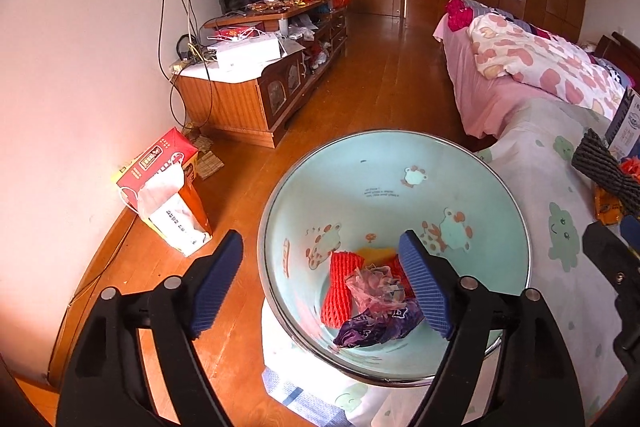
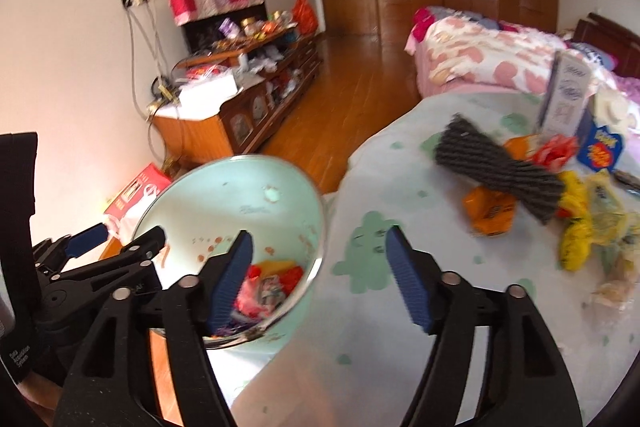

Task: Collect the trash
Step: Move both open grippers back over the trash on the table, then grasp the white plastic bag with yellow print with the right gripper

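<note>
- Left wrist view: a bed [image 1: 520, 75] and a wooden cabinet [image 1: 256, 95] are seen beyond the mint bin [image 1: 380, 163], where red netting [image 1: 340, 287] lies.
- Grey foam netting [image 2: 496, 167] and wrappers [image 2: 580, 219] are left on the tablecloth [image 2: 380, 327].
- Left gripper [image 1: 320, 283] and right gripper [image 2: 320, 279] are spread apart, nothing gripped.

You see a pale mint bin [image 1: 400, 183] with a shiny silver rim, printed inside with cartoon animals in white and orange-red spots. Within it lie a red foam net [image 1: 340, 287], a pink crumpled wrapper [image 1: 372, 291] and a purple wrapper [image 1: 376, 327]. Both grippers [image 1: 320, 287] [image 2: 320, 275] are black with ribbed blue pads [image 1: 424, 291]. The cloth [image 2: 400, 307] on your right is whitish with green cartoon shapes. On it lie a dark grey ribbed foam net [image 2: 496, 167], an orange packet [image 2: 488, 215] and yellow wrappers [image 2: 576, 227]. The floor [image 1: 360, 99] is warm brown wood.
</note>
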